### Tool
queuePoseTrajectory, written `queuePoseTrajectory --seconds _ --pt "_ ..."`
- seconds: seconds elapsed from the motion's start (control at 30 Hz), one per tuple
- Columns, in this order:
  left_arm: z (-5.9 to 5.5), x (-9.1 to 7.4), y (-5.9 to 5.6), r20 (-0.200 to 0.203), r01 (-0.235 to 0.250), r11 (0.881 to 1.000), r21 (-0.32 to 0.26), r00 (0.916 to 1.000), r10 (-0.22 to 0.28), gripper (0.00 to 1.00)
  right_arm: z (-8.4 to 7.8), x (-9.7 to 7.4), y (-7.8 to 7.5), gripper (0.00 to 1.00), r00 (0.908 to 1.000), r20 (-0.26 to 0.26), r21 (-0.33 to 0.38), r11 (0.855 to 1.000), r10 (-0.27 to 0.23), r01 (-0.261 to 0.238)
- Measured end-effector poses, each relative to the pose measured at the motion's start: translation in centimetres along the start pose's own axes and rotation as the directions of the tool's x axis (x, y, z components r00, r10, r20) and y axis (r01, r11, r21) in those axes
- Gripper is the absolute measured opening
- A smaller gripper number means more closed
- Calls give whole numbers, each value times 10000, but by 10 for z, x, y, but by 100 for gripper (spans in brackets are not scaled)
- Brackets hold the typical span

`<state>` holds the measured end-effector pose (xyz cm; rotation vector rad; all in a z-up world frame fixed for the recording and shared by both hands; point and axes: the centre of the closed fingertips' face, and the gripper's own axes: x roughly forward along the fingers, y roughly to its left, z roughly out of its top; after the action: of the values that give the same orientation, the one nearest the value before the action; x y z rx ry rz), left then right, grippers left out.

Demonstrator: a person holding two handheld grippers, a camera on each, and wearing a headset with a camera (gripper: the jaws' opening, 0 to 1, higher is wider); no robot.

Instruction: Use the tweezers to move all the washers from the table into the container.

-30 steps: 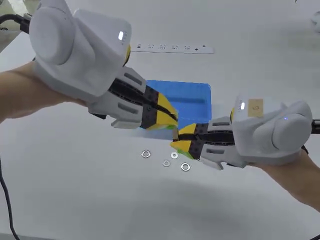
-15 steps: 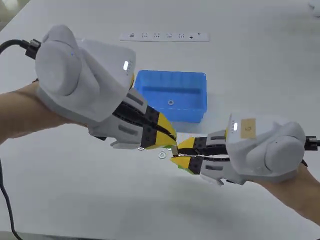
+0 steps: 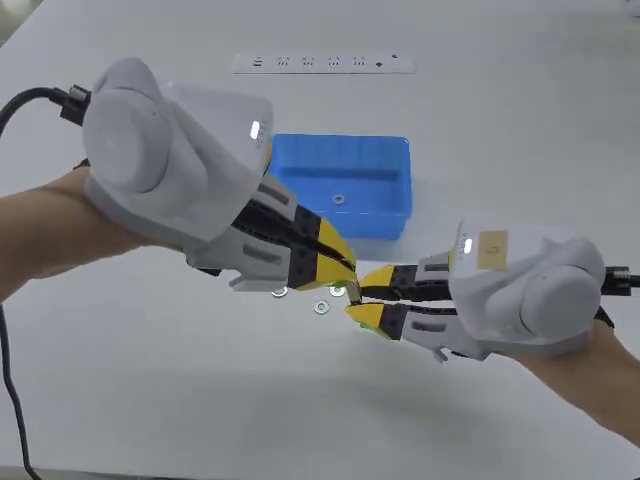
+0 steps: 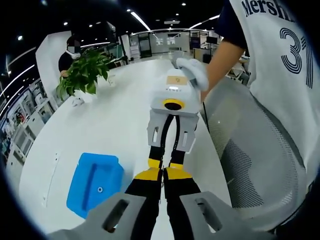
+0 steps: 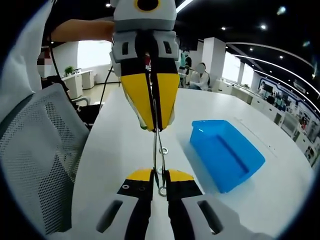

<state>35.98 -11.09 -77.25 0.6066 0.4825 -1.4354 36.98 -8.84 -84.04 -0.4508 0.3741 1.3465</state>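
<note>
We log: steel tweezers (image 5: 156,145) clamped in left gripper (image 3: 338,270) jaws; right gripper (image 3: 362,300) jaws narrow about them; silver ring washers (image 3: 320,307) on table (image 3: 200,400), one in container (image 3: 385,222).

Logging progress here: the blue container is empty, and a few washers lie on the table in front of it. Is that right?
Not empty: the head view shows one washer lying in the container. The rest holds: a few washers lie on the table in front of it.
</note>
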Motion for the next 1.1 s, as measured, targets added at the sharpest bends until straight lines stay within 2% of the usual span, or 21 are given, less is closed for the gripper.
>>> queuePoseTrajectory --seconds 0.2,0.67,0.83,1.1 --pt "-6 4 0 -80 98 9999 -79 9999 -99 5 -6 3 1 11 10000 -91 146 9999 22 -21" --pt "-11 11 1 -150 346 9993 -158 9993 -348 5 -13 8 1 11 9995 -208 415 9989 236 -228" --pt "-9 12 3 -12 302 9993 -198 9995 -302 5 -13 7 0 12 9995 -230 457 9987 216 -206" --pt "-8 12 3 -4 346 9989 -302 9994 -346 5 -14 8 0 11 9994 -252 424 9988 251 -240"
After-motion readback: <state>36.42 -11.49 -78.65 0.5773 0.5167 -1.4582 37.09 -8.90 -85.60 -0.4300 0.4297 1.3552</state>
